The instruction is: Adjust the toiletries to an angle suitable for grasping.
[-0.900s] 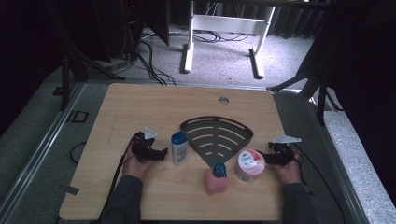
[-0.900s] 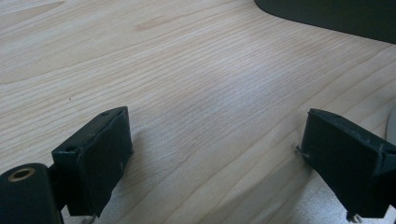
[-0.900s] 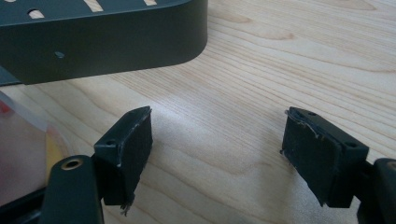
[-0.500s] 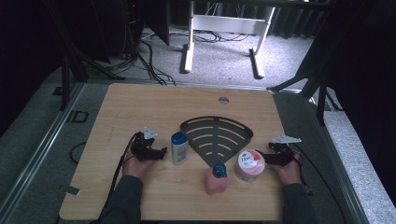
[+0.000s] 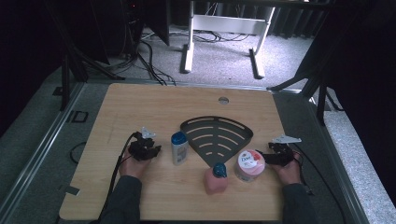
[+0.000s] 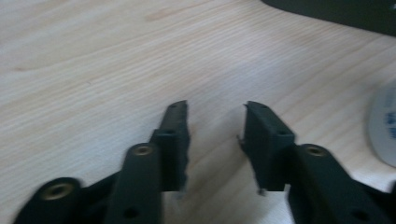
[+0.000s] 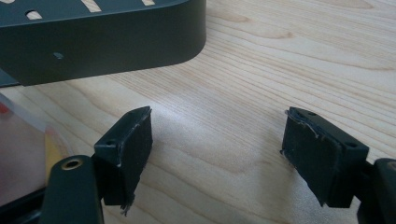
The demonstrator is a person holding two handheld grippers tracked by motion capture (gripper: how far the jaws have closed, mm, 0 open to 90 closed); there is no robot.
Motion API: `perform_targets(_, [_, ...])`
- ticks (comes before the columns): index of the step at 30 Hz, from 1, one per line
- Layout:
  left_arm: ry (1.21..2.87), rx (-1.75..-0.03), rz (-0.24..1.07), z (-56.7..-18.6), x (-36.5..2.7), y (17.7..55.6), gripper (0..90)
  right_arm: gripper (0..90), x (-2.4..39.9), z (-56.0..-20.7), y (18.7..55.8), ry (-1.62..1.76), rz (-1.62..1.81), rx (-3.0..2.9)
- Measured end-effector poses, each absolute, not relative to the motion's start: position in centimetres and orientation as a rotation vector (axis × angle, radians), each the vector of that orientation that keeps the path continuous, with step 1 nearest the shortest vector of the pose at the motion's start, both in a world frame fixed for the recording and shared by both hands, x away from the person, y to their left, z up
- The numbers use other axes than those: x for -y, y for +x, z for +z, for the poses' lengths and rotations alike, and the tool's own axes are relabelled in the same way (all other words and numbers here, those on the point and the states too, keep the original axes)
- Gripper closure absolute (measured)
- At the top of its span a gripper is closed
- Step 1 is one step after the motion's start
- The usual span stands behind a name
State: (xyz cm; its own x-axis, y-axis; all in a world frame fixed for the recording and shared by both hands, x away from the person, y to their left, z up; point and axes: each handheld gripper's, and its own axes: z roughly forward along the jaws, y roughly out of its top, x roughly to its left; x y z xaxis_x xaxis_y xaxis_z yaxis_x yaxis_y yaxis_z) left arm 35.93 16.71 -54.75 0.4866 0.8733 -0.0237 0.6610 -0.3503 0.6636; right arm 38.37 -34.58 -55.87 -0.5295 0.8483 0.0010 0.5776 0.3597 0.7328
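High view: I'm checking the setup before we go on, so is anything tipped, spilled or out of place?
Nothing stands out. The white bottle, the pink bottle and the Dove jar stand upright beside the dark fan-shaped rack, and no spill shows on the table.

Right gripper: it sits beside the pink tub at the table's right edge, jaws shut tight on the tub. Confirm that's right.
Not quite. The right gripper does sit beside the pink tub, but its jaws are open and hold nothing. The right gripper view shows bare table between the two pads, with the tub off to one side.
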Motion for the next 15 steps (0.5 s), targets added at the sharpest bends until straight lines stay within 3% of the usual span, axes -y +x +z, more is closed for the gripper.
perform_targets(1, [2.121,-1.259,0.449,-54.8,-16.7,35.9,67.3,23.9,34.6,-55.9,38.4,1.248,0.981,-2.249])
perform_targets(7, [2.139,-1.136,0.516,-53.5,-15.9,34.2,88.6,23.9,34.6,-55.9,38.4,1.248,0.981,-2.249])
perform_targets(15, [2.085,-1.057,0.475,-52.0,-15.4,32.0,90.0,23.4,34.7,-55.9,38.4,1.246,0.987,-2.251])
